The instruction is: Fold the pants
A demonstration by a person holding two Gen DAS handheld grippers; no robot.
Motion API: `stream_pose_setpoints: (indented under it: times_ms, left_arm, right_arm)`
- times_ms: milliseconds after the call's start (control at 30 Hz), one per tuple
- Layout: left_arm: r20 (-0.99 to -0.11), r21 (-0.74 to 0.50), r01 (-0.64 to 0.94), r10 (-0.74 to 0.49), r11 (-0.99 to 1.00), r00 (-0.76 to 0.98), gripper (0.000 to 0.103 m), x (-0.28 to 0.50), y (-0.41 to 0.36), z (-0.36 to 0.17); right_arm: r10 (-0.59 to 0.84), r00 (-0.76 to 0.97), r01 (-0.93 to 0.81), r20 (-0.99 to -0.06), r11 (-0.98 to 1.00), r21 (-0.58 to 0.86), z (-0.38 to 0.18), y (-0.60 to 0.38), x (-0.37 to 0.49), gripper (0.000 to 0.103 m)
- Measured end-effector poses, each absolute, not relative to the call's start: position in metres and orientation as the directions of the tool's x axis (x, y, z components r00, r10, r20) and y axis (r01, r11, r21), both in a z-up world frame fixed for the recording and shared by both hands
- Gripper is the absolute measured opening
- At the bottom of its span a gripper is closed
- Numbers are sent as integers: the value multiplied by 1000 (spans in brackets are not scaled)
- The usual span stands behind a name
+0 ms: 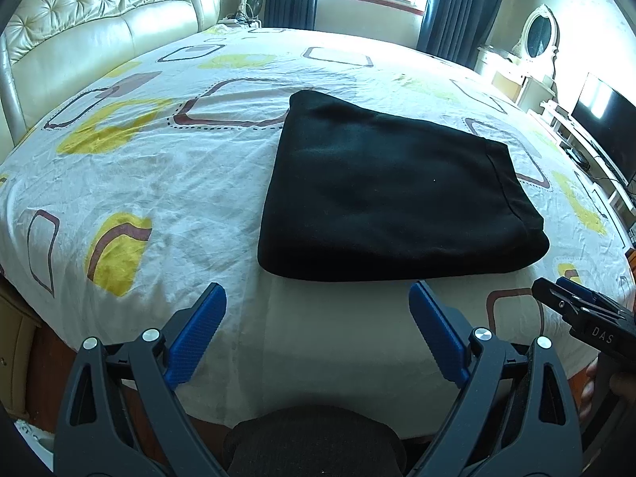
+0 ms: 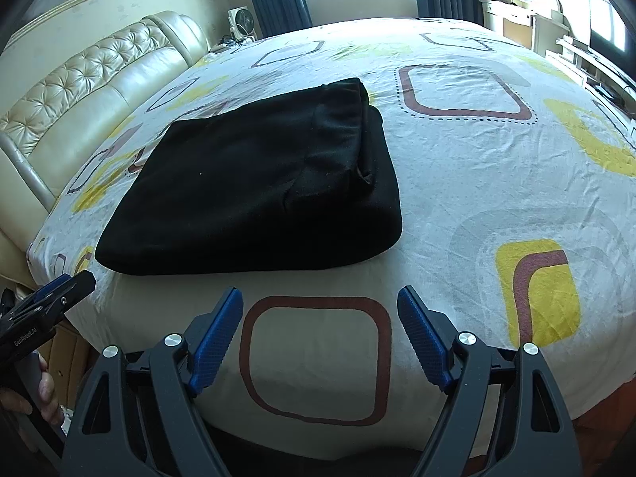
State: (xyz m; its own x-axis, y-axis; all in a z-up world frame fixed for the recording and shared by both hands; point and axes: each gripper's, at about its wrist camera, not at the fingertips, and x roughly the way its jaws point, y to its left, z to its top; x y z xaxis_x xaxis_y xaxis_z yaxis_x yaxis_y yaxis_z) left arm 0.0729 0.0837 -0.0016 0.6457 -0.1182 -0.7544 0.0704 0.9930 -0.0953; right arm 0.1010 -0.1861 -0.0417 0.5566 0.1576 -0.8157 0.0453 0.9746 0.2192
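Pants (image 1: 397, 190) folded flat on bed (image 1: 159, 183); left tongs (image 1: 318, 318) and right tongs (image 2: 320, 322) spread wide, empty, just short of them.

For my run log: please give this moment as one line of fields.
pants: folded, lying on bed sheet | left gripper: open, empty, short of pants | right gripper: open, empty, short of pants

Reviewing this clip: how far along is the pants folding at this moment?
Done, apparently: the black fabric pants lie as a compact folded stack on the patterned white bedsheet. In hand: nothing; the left gripper and right gripper are both open, short of the stack. Left: little visible, perhaps tidying the layered edge facing the right gripper.
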Motion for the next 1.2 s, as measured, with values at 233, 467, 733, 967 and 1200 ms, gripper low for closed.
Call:
stream_pose_setpoints:
  times_ms: [233,467,733,967,1200]
  left_arm:
    - [-749,-83,73,-110,994,654,93,72,82,0]
    - [-745,-61,74,-95,995,661,93,72,81,2]
    - [-744,-34,66,-69,997,664,93,72,79,5]
    - [-740,-25,100,-85,995,667,97,71,73,8]
    - [-718,-9,127,-95,992,689,100,67,66,13]
  right_arm:
    - [168,544,49,-822,972,231,-44,-186,101,79]
    - [172,538,43,-825,972,231,-46,-184,100,79]
    - [177,531,40,-829,972,233,-48,-181,100,79]
    - [183,523,35,-832,971,236,-49,-180,99,79]
    - [189,518,34,-834,970,241,-50,-179,99,79]
